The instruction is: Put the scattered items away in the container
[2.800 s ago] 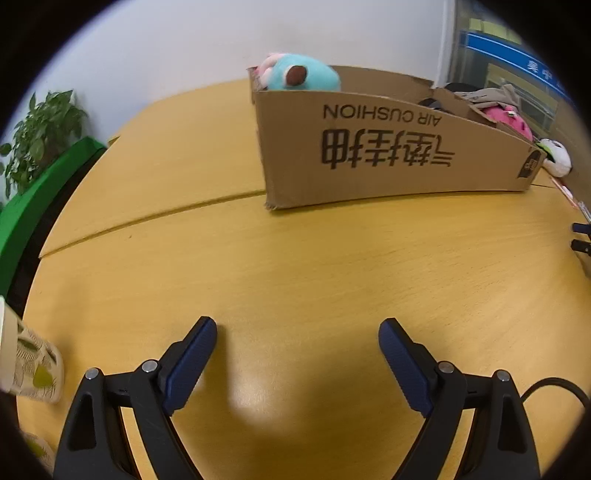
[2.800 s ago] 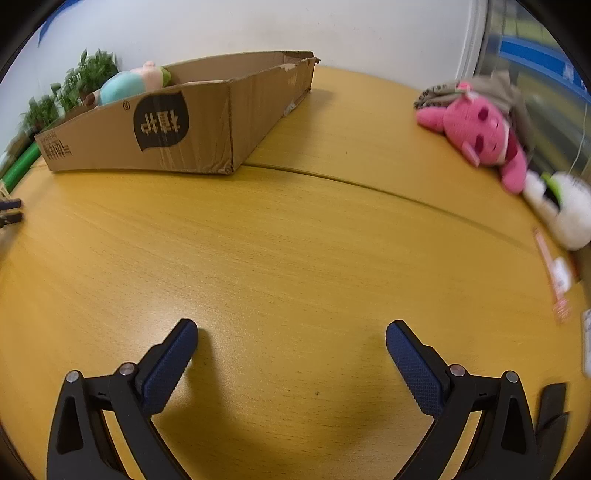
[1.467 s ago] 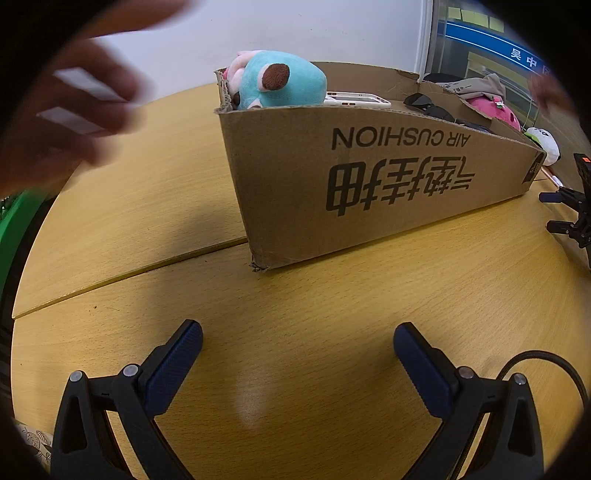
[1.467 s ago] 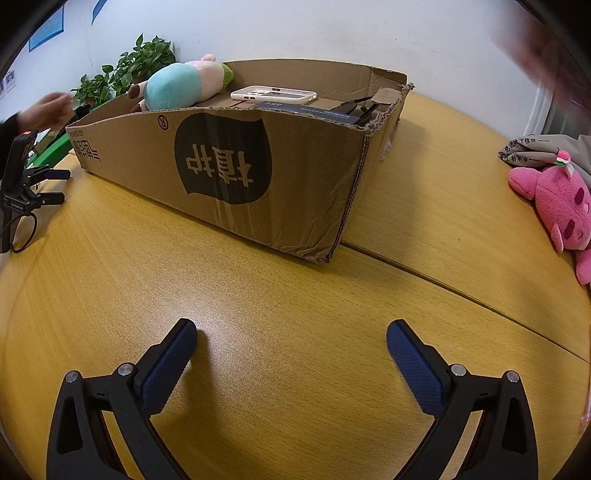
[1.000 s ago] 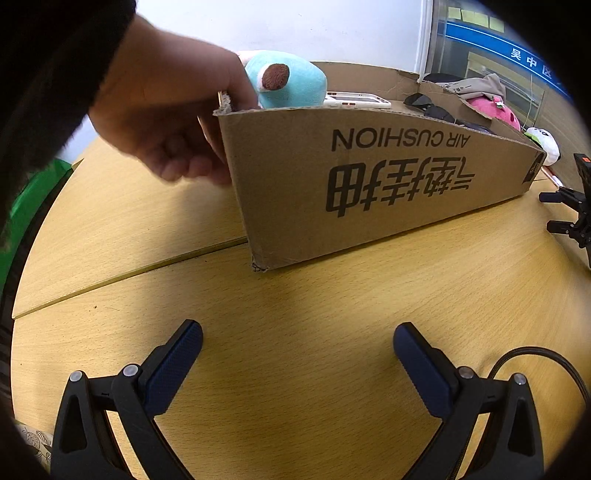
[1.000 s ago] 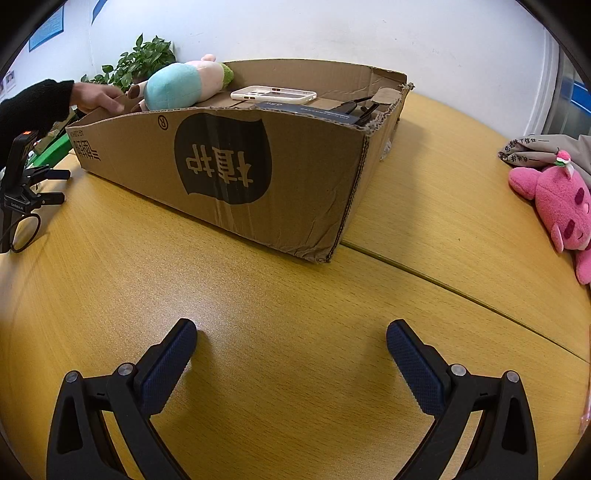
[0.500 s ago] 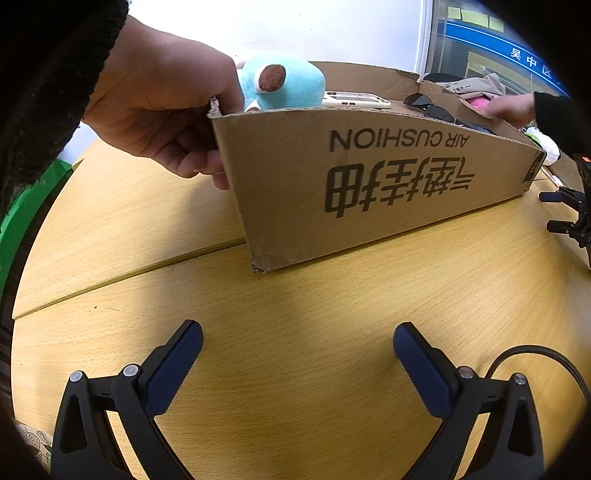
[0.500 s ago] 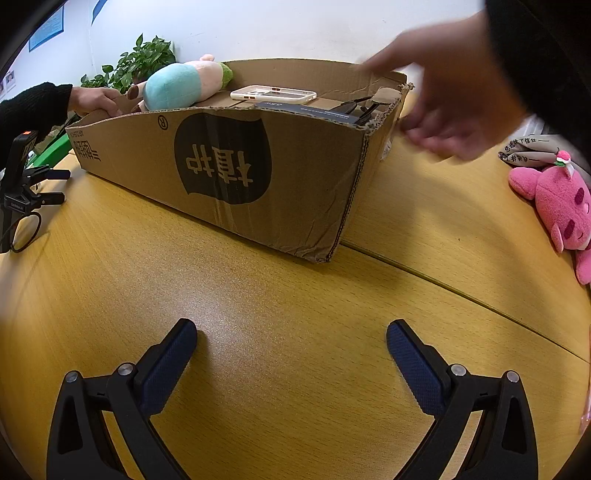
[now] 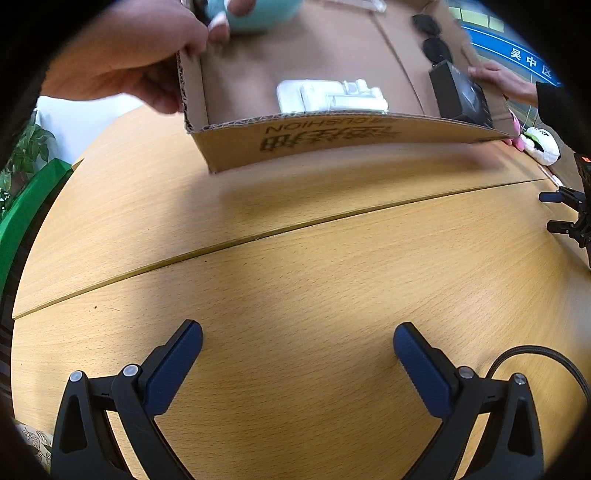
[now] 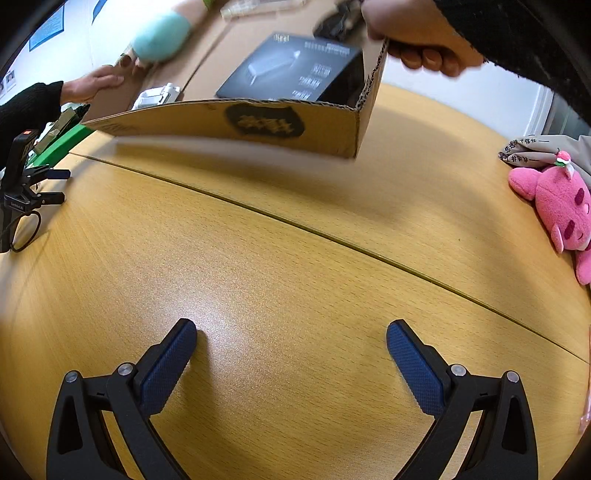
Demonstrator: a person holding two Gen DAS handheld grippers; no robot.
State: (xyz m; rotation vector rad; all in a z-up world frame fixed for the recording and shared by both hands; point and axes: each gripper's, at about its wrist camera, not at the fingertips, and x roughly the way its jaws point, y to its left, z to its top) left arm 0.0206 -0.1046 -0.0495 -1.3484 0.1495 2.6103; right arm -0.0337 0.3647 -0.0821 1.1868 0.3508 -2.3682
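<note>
Two bare hands hold a long cardboard box (image 9: 332,136) by its ends, lifted off the wooden table and tipped so its inside faces me; it also shows in the right wrist view (image 10: 266,125). Inside lie a teal plush (image 9: 255,14), a white item (image 9: 328,98) and a black box (image 10: 291,70). My left gripper (image 9: 297,347) rests on the table, open and empty. My right gripper (image 10: 291,347) also rests on the table, open and empty.
A pink plush (image 10: 557,206) and grey cloth (image 10: 546,146) lie at the table's right edge. A white plush (image 9: 541,146) lies far right. Each gripper shows in the other's view: (image 10: 22,184), (image 9: 572,218). A green object and plant (image 9: 22,184) stand left.
The hands lifted the box off the table and tipped its opening toward me; the contents have slid inside. Both grippers have stayed still and open on the table.
</note>
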